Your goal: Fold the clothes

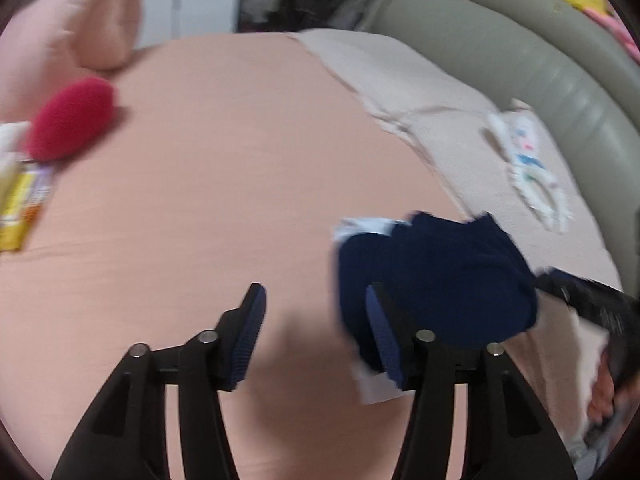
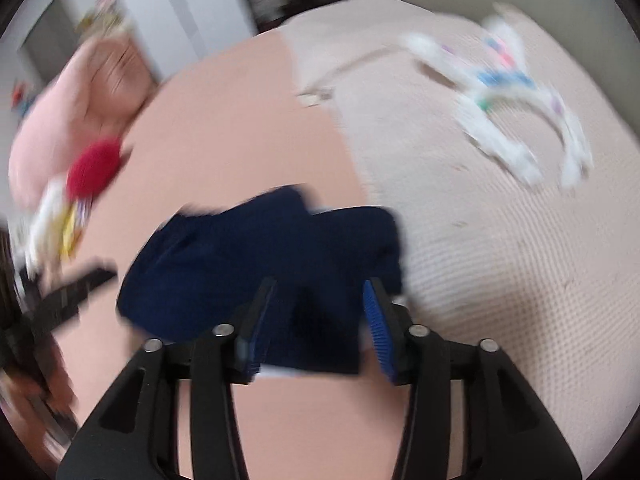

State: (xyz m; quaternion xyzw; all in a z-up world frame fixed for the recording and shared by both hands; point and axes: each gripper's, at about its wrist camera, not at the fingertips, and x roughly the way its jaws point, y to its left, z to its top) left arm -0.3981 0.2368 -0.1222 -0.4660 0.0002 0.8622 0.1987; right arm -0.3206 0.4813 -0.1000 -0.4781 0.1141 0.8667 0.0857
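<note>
A navy blue garment [image 1: 436,276] with a white edge lies bunched on the pink bed sheet [image 1: 224,168]. In the left wrist view my left gripper [image 1: 316,300] is open above the sheet, its right finger over the garment's left edge. In the right wrist view the garment [image 2: 260,252] lies in front of and between the open fingers of my right gripper [image 2: 320,300]. The right gripper also shows at the right edge of the left wrist view [image 1: 592,304]. The left gripper shows blurred at the left of the right wrist view [image 2: 68,292].
A white patterned bib [image 1: 528,168] lies on a beige waffle blanket [image 1: 420,92] to the right, beside a grey padded headboard [image 1: 560,72]. A pink pillow [image 1: 72,28], a red round pad [image 1: 72,120] and a yellow packet [image 1: 24,200] lie at the left.
</note>
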